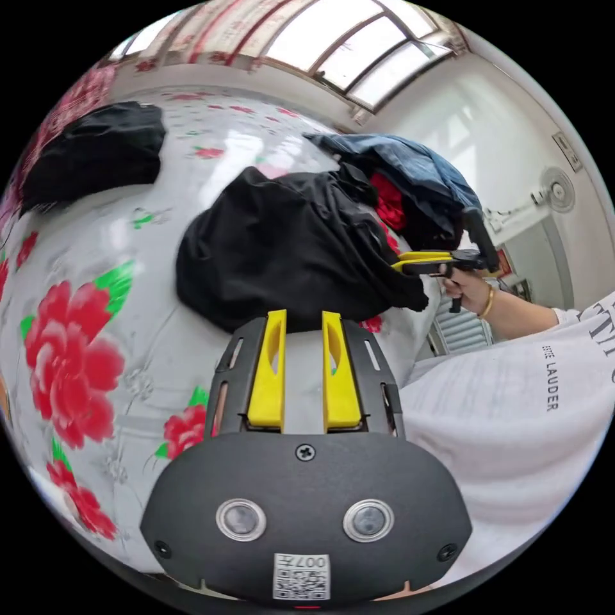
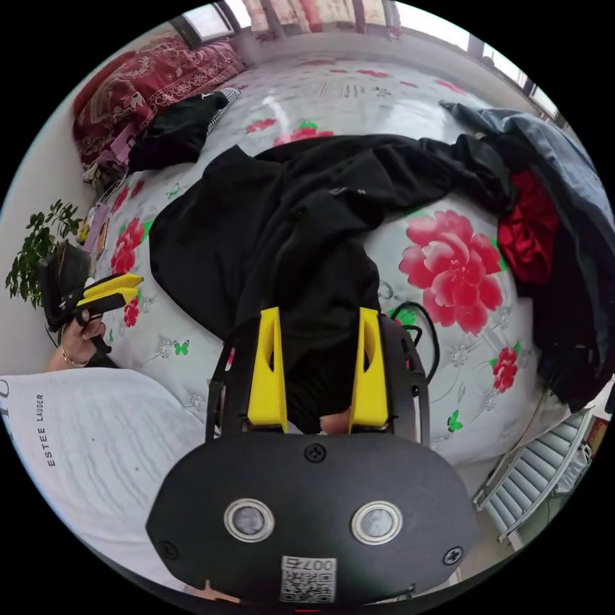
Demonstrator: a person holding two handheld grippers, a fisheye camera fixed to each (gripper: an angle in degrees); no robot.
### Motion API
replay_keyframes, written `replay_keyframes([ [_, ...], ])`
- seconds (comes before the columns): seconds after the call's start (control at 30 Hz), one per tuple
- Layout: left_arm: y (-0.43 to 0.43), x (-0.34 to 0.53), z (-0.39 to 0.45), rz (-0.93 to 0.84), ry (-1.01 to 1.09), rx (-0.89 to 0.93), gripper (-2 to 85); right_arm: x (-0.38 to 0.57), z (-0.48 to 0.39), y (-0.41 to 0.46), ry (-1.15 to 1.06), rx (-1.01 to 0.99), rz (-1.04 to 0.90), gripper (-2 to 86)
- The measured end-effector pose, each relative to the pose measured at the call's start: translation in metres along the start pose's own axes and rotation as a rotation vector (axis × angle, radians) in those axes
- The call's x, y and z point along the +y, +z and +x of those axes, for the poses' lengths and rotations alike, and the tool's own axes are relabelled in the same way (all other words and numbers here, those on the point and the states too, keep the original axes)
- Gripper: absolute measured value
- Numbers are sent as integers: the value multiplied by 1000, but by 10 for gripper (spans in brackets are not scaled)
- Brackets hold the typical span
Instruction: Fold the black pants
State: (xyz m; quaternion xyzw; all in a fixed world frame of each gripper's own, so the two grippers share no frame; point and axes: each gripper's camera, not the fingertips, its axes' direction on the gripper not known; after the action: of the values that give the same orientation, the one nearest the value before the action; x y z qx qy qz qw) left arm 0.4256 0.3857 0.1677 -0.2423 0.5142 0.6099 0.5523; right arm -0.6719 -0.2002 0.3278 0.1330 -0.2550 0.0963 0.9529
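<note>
Black pants (image 2: 269, 230) are lying crumpled on the flowered sheet (image 2: 448, 269), beside a pile of blue and red clothes (image 2: 551, 211). My right gripper (image 2: 315, 327) is sitting with its jaws spread around a fold of the pants. My left gripper (image 1: 303, 323) is hovering above the sheet, jaws slightly parted and pinching nothing.

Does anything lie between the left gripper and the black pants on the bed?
Nothing visible does. The left gripper hovers over bare floral sheet just short of the black pants. The right gripper already has cloth between its jaws.
</note>
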Motion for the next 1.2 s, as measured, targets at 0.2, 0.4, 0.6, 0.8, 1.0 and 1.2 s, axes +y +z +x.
replay_keyframes([
  [0.2, 36, -14, 47, -59, 134, 136, 129, -29, -28, -19, -113, -146, -51, 21],
  [0.4, 19, 15, 50, -10, 55, 73, 100, -75, -119, -97, -403, -737, 43, 7],
  [0.6, -90, 35, 27, 92, 52, -356, 19, -107, -167, -173, -632, -770, 124, 21],
  [0.8, -142, 55, 21, -23, 17, -1037, 4, -142, -46, -174, -207, -528, 140, 54],
  [1.0, -90, 94, -22, -151, -279, -859, 6, -132, 143, -196, 459, -416, 263, 81],
  [1.2, -112, 107, -30, 47, -520, -700, 52, -128, 237, -206, 810, -433, 352, 88],
])
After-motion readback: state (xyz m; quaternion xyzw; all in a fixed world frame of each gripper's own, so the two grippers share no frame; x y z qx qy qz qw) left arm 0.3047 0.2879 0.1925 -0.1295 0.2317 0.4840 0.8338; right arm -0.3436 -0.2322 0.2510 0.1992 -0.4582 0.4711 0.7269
